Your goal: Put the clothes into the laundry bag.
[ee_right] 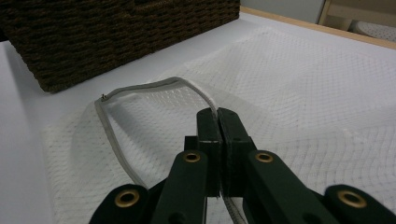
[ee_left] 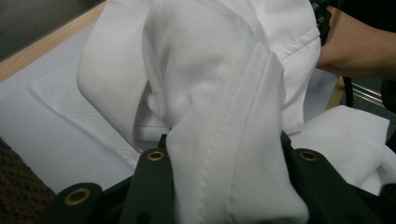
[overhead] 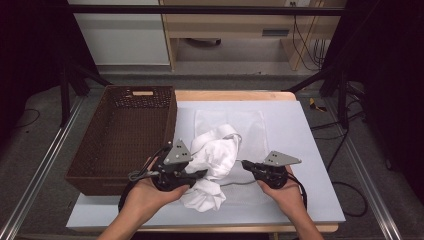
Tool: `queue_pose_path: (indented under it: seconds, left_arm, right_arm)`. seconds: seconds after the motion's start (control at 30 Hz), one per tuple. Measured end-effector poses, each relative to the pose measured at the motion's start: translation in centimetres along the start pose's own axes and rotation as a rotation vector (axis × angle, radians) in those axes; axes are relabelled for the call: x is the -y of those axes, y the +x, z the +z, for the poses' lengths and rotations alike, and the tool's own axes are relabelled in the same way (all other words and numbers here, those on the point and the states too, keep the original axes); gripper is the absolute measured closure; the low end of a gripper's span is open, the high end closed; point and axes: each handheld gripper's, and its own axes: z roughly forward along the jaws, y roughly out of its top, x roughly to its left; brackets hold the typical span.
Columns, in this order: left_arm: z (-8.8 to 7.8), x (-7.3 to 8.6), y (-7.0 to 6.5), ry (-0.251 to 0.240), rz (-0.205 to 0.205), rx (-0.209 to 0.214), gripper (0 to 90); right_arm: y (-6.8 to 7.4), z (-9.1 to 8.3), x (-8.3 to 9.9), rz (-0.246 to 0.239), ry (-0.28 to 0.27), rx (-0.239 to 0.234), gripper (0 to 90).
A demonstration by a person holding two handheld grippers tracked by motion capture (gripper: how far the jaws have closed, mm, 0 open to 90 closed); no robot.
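Observation:
A crumpled white garment [overhead: 217, 150] lies over the front left part of a flat white mesh bag [overhead: 250, 125] on the table. My left gripper [overhead: 202, 173] is shut on a thick fold of the garment [ee_left: 219, 93], which bulges up between its jaws [ee_left: 224, 149]. My right gripper [overhead: 245, 164] is at the bag's front edge, to the right of the garment. In the right gripper view its jaws [ee_right: 218, 116] are shut on the bag's white edge band [ee_right: 140, 88], which arches up off the mesh [ee_right: 303, 93].
A brown wicker basket [overhead: 95, 182] stands along the table's left side, close to my left hand, and its wall [ee_right: 116, 32] faces the right gripper. The light table top [overhead: 310, 200] has a wooden edge. Black cables trail off the right.

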Motion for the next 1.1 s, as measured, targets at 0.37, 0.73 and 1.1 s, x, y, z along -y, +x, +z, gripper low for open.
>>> queue_pose_path:
  seconds: [0.37, 0.73, 1.1]
  left_arm:
    - [1.1, 1.3, -1.6, 0.023, 0.026, 0.088, 64.6]
    - [2.2, 2.0, -2.3, 0.068, 0.053, 0.113, 64.5]
    - [2.6, 2.3, -2.9, 0.086, 0.074, 0.123, 64.4]
  right_arm:
    - [-0.1, 0.0, 0.0, 0.001, -0.002, -0.004, 88.7]
    - [-0.2, -0.1, 0.0, 0.004, -0.007, -0.004, 88.7]
    - [-0.5, -0.3, -0.1, 0.006, -0.015, -0.002, 88.7]
